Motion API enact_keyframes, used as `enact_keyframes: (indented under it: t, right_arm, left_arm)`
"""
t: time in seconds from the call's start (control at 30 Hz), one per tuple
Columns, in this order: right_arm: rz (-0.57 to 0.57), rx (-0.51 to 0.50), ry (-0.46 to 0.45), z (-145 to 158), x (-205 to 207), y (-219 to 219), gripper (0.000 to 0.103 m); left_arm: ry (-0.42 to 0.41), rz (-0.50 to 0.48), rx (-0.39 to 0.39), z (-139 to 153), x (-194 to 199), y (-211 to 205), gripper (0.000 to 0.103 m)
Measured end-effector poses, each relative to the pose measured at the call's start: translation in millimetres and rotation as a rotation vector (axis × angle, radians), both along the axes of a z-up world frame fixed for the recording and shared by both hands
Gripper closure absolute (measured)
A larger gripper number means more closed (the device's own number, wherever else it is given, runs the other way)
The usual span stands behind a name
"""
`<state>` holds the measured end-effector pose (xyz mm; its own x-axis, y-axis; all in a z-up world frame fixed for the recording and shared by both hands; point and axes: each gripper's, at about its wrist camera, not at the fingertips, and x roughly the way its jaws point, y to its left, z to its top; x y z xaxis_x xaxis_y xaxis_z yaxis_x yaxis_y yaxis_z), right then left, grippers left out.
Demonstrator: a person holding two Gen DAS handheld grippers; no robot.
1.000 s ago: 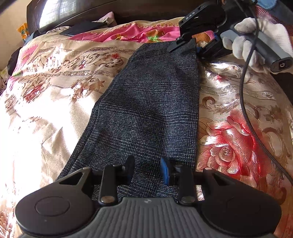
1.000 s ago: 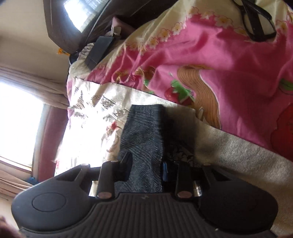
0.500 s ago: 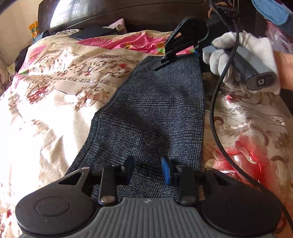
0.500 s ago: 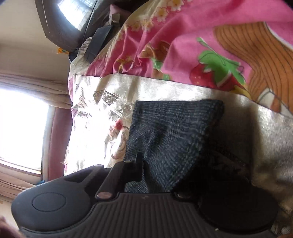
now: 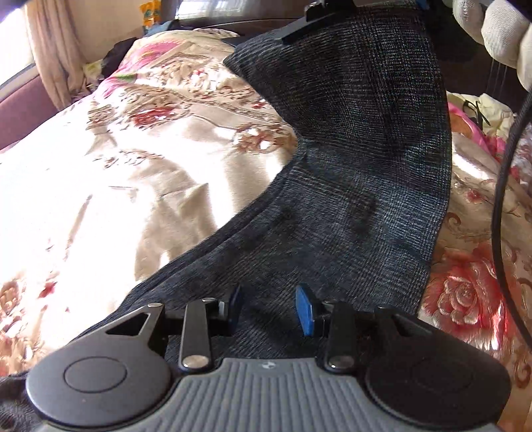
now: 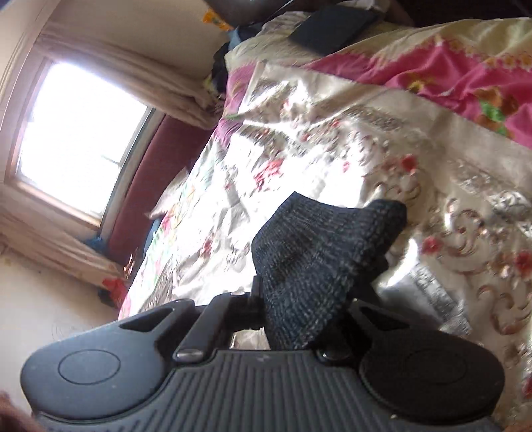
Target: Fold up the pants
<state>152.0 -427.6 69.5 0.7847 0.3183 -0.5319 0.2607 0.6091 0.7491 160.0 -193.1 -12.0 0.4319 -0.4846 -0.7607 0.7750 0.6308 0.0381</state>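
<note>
Dark grey checked pants point(image 5: 349, 199) lie lengthwise on the floral bedspread point(image 5: 133, 166). Their far end is lifted off the bed and curves upward. My right gripper point(image 6: 299, 299) is shut on that end, and a bunch of the pants' fabric point(image 6: 319, 252) sticks out past its fingers. In the left wrist view the right gripper point(image 5: 299, 26) appears at the top edge, held by a white-gloved hand point(image 5: 498, 36). My left gripper point(image 5: 269, 309) hovers over the near part of the pants, its jaws opening. Its blue pads stand apart above the cloth without pressing on it.
A black cable point(image 5: 502, 199) hangs down at the right. A pink cartoon blanket point(image 6: 449, 66) and a dark flat object point(image 6: 332, 30) lie at the head of the bed. A window point(image 6: 76, 133) with curtains lights the far side.
The right gripper shut on the pants' far end and raised it off the bed, toward the left gripper. The left gripper shifted and rolled, and its pads stand slightly wider apart.
</note>
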Motion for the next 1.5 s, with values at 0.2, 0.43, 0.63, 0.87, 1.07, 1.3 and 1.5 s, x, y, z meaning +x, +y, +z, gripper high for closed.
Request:
enact_keyframes:
  t: [0.2,0.43,0.63,0.87,1.07,1.3,1.5]
  right_arm:
    - [0.243,0.030,0.035,-11,37,118,0.097]
    - [0.476,-0.080,0.028,-11,54,246,0.097]
    - [0.635,-0.196,0.007,-13,46,340,0.097]
    - [0.825,-0.500,-0.095,-16,26,443,0.096]
    - [0.946,-0.640,-0.096,-23,13,490,0.077]
    - [0.976,-0.618,-0.184,-7,5,513,0.071]
    - [0.995,-0.544,-0.175,-4,10,512,0.072]
  left_arm:
    - [-0.028,0.169,-0.004,17,3,88,0.052]
    - [-0.047,0.366,0.053,19,-10,199,0.052]
    - [-0.050,0.492,0.051,18,-28,259,0.052]
    - [-0.062,0.599,0.052,16,-55,309,0.052]
    - [-0.072,0.622,0.038,16,-85,330,0.051]
    - [-0.080,0.647,0.019,22,-96,345,0.051]
    - [-0.046,0.747,-0.007,22,-98,364,0.051]
